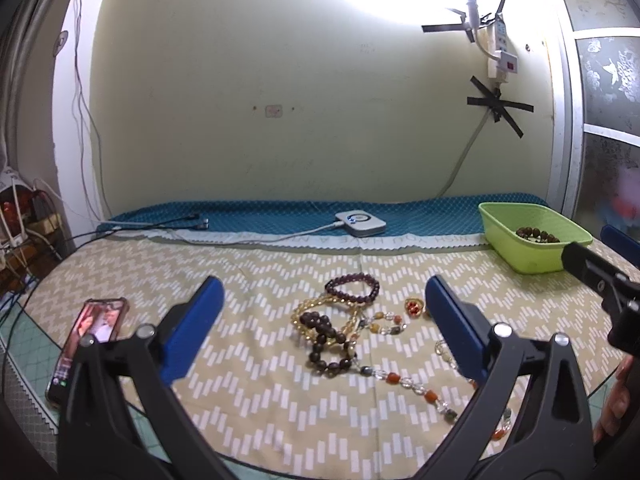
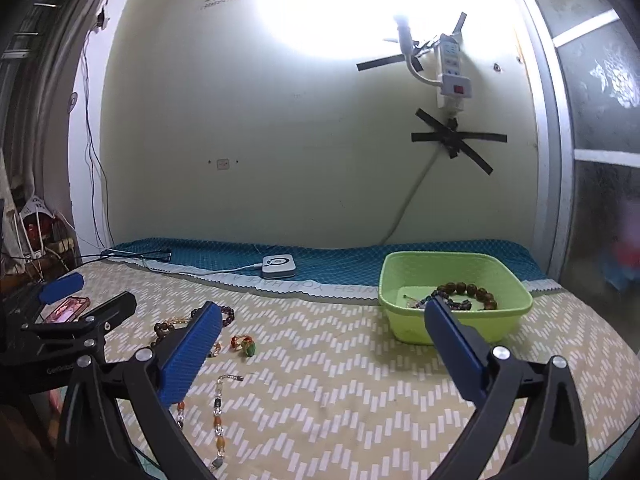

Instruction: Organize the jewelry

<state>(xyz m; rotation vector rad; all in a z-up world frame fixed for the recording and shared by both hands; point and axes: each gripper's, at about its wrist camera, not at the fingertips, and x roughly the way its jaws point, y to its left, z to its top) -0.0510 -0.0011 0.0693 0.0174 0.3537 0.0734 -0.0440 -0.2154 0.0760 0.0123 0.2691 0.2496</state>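
Inside the green tub (image 2: 404,276) lie brown beads (image 2: 468,292); both grippers (image 1: 324,320) (image 2: 320,332) gape empty.

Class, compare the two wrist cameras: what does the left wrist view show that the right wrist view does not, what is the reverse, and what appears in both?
Left wrist only: the whole tangled pile, with the purple bead bracelet and dark wooden bead bracelet in full.

Right wrist only: the basin's inside, with dark beads beside the brown bracelet.

Both: the green basin, white device, phone, ring, and open grippers, left and right.
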